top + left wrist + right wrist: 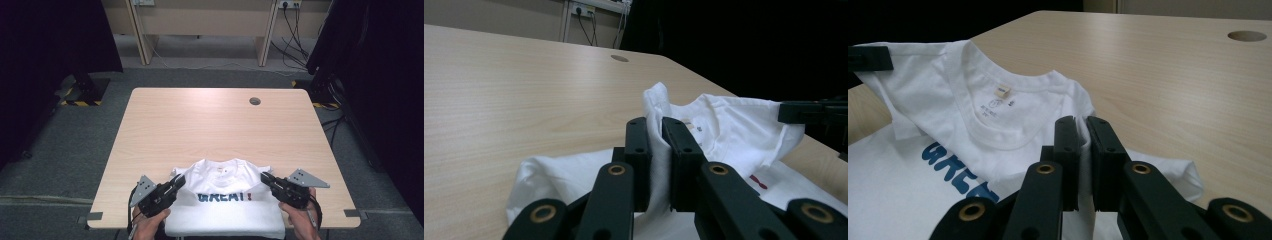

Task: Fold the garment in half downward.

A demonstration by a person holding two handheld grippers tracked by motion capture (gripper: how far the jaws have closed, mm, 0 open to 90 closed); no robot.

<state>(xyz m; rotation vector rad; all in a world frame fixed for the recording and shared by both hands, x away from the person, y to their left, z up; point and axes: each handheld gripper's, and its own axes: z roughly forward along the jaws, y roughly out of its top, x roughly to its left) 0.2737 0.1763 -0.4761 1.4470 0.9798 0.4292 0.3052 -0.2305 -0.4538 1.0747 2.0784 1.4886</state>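
A white T-shirt with blue "GREAT" lettering and a red mark lies at the near edge of the wooden table, collar toward the far side. My left gripper is shut on the shirt's left shoulder; in the left gripper view a fold of white cloth stands pinched between its jaws. My right gripper is shut on the right shoulder, and the right gripper view has cloth caught between its jaws beside the collar. Both shoulders are raised slightly off the table.
A round cable hole sits near the table's far right corner. Black curtains flank both sides. Desk legs and cables stand on the grey floor beyond the table. The shirt's hem hangs over the near edge.
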